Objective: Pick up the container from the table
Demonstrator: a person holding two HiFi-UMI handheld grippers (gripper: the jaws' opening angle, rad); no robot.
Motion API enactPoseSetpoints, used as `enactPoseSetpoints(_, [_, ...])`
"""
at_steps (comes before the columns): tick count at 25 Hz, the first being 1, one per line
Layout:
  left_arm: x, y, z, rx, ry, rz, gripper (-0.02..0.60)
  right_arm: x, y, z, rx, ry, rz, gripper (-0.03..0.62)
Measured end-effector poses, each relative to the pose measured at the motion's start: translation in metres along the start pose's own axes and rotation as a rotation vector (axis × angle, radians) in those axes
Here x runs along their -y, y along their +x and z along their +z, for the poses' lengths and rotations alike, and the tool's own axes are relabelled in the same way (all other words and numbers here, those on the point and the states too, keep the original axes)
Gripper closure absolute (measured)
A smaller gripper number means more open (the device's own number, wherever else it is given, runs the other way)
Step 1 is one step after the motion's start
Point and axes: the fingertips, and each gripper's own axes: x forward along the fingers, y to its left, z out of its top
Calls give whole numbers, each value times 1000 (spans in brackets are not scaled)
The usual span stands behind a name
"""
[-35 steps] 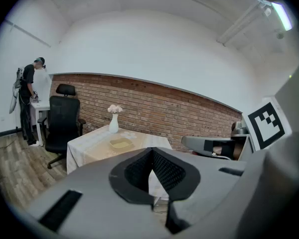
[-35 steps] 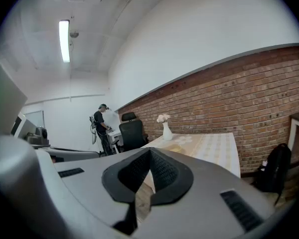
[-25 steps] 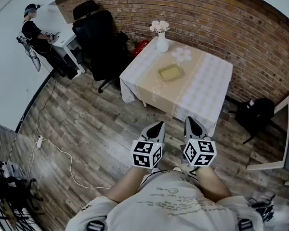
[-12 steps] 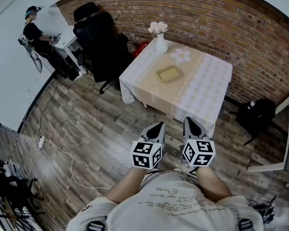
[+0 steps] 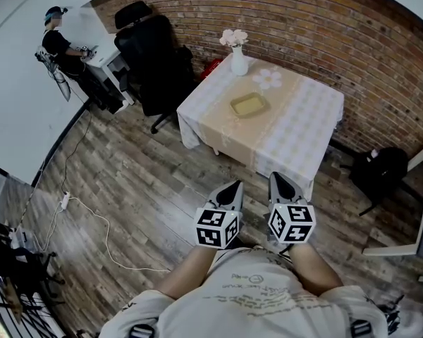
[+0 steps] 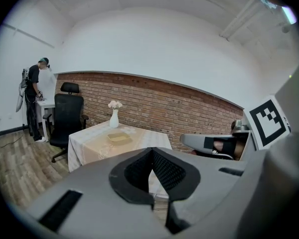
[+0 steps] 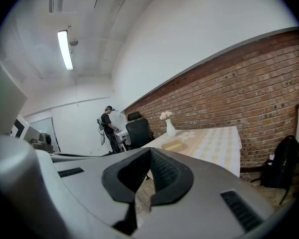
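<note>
A shallow yellowish container (image 5: pixel 249 105) lies on the table (image 5: pixel 303 136), which wears a white cloth with a beige runner. The same container (image 6: pixel 117 137) shows far ahead in the left gripper view, and the container (image 7: pixel 172 145) again in the right gripper view. My left gripper (image 5: pixel 233 188) and right gripper (image 5: pixel 276 181) hang side by side over the wooden floor, short of the table's near edge. The jaws of both are shut with nothing between them.
A white vase of flowers (image 5: pixel 237 56) and a flower-shaped mat (image 5: pixel 269 78) sit at the table's far end. A black office chair (image 5: pixel 155 55) stands left of the table. A person (image 5: pixel 65 48) stands at a white desk. A black backpack (image 5: pixel 379 169) lies right. A cable (image 5: pixel 99 234) crosses the floor.
The view has shifted slightly toward the table; both grippers have edged forward, keeping side by side and shut.
</note>
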Motion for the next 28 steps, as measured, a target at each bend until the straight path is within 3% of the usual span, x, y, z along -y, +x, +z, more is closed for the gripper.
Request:
enactPoseSetpoints(16, [-11,36,15,31,11,36,577,22,32,10,8,1,23,592])
enactPoseSetpoints(28, [-50,87,28,27,-30,24,577,37,87,14,-28,-13,10,592])
